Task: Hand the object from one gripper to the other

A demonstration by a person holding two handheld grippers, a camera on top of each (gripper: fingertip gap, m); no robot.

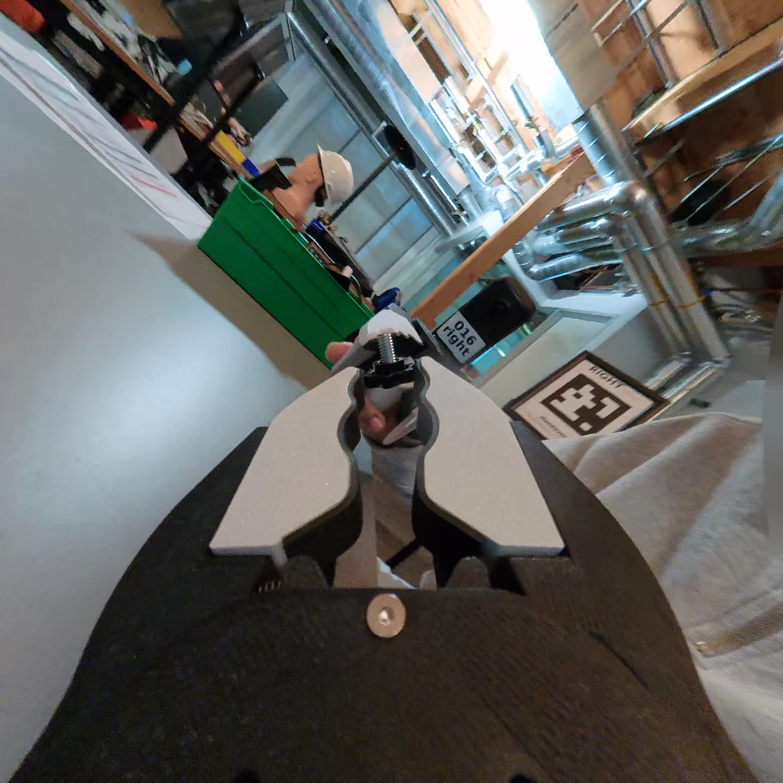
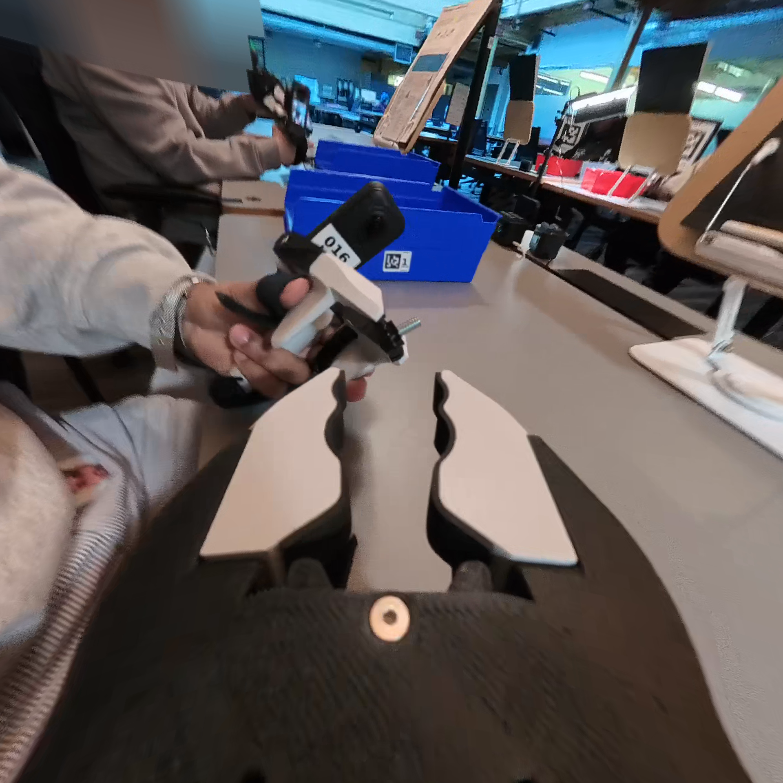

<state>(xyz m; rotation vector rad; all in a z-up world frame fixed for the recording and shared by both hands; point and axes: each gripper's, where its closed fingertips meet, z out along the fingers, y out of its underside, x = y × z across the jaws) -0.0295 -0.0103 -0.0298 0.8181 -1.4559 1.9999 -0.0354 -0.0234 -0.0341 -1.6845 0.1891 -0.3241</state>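
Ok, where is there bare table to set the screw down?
Bare grey table lies ahead of the open right tool, bordered by the blue bin behind and the white stand base on the right. The left is crowded: the hand and left tool holding the screw.
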